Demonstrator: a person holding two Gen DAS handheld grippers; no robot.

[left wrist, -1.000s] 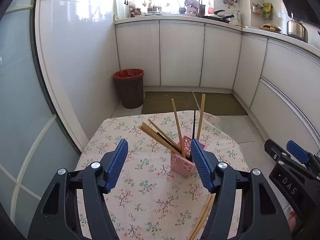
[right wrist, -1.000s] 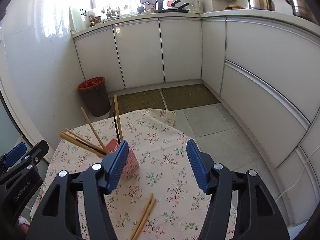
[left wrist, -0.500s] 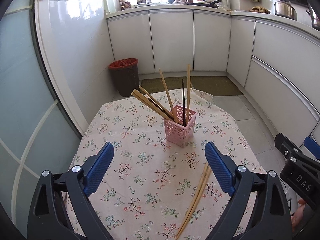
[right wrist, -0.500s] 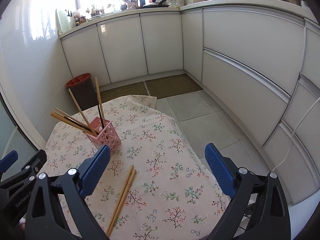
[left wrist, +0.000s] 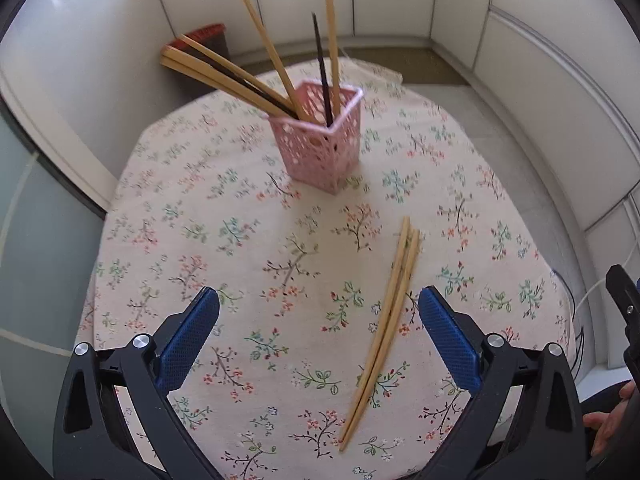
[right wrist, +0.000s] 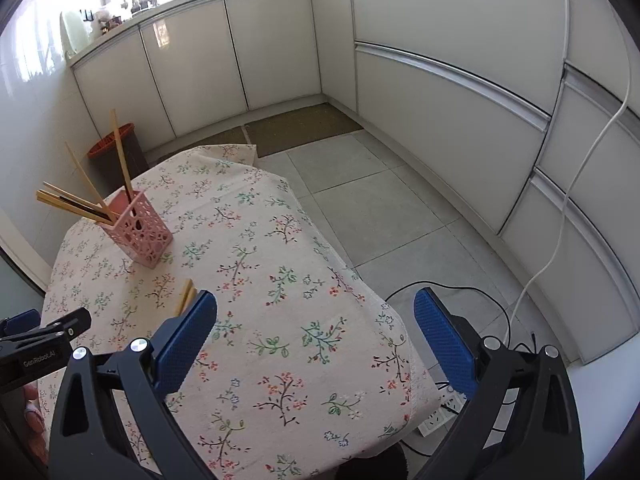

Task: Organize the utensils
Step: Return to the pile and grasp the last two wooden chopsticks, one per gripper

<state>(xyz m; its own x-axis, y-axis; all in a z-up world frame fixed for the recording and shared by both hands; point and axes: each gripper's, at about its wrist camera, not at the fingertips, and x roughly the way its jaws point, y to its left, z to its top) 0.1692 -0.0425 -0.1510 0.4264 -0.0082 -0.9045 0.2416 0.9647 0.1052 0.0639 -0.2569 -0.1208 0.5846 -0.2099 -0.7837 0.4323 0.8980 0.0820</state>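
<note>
At the far left of the left wrist view a glass panel and white wall border the table [left wrist: 168,216], which wears a floral cloth. The left gripper [left wrist: 318,340] hangs above the near part of that cloth, pointing steeply down, its jaws opening wide with only bare cloth directly between the blue pads [left wrist: 188,340]. Further back, near the middle of the table, stands the pink basket [left wrist: 320,148] with several chopsticks [left wrist: 276,60] leaning out of it (most pale wood, at least one dark), fanning up and to the left. Right of centre, three loose sticks [left wrist: 390,312] lie flat on the cloth in a tight bundle, running from near the basket toward the near edge and passing just inside the right-hand pad without touching it. At the right edge a bit of the right gripper and some fingers [left wrist: 604,428] show. In the right wrist view the right gripper [right wrist: 316,344] is over the table's right side, its jaws also opening and grasping nothing, the basket well off to its left and grey floor tiles [right wrist: 400,208] and white cabinets [right wrist: 440,92] to its right.
</note>
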